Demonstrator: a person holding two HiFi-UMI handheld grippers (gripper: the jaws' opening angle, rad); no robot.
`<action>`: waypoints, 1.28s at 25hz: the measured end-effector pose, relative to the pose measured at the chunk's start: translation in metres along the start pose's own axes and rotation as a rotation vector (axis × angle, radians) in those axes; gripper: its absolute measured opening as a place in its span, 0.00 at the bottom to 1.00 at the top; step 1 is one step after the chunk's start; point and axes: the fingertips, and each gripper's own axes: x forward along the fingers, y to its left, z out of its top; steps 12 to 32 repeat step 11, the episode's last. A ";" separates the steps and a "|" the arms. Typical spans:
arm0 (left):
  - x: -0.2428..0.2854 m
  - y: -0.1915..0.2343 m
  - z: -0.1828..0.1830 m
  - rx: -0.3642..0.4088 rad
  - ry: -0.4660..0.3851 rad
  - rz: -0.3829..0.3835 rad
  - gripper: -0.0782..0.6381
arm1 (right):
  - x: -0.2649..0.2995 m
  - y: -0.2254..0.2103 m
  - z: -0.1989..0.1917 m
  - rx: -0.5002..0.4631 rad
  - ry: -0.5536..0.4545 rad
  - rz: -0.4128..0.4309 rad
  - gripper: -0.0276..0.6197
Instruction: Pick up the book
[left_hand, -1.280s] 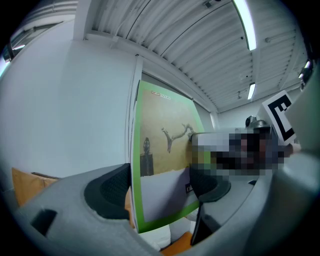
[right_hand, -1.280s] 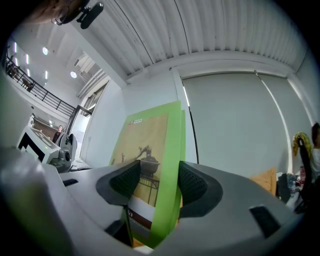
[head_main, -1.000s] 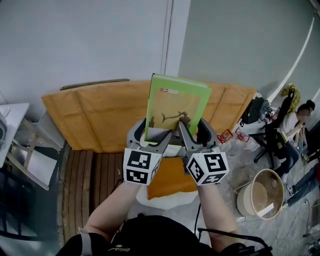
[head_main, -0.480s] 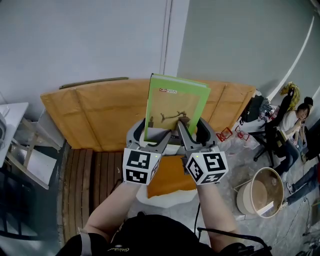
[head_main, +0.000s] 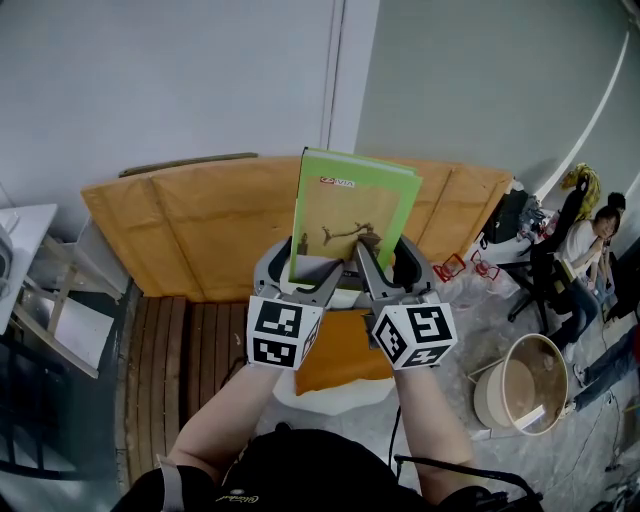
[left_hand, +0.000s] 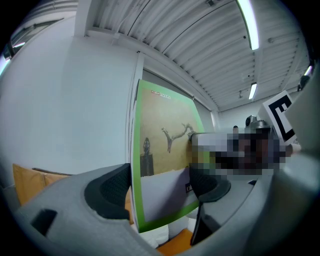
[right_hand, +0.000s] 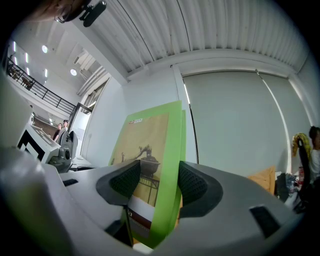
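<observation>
Brown cardboard sheets (head_main: 190, 225) span the centre of the head view, below a pale wall (head_main: 170, 80). Dark wooden slats (head_main: 190, 355) occupy the lower left, next to a white table (head_main: 25, 235) at the left edge. An orange pad (head_main: 340, 365) lies on a white base (head_main: 335, 400) at lower centre. A round tub (head_main: 488, 405) stands at the lower right. A seated person (head_main: 588, 245) and a black chair (head_main: 548, 275) occupy the right edge. Ceiling strip lights (left_hand: 248, 25) run along the upper right of the left gripper view.
</observation>
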 end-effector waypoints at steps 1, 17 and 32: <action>0.000 0.000 0.000 0.000 0.000 0.000 0.64 | 0.000 0.000 0.000 0.000 0.001 -0.001 0.39; 0.002 -0.001 -0.002 0.000 0.007 0.003 0.64 | 0.001 -0.003 -0.003 0.008 0.005 0.003 0.39; 0.002 -0.001 -0.002 0.000 0.007 0.003 0.64 | 0.001 -0.003 -0.003 0.008 0.005 0.003 0.39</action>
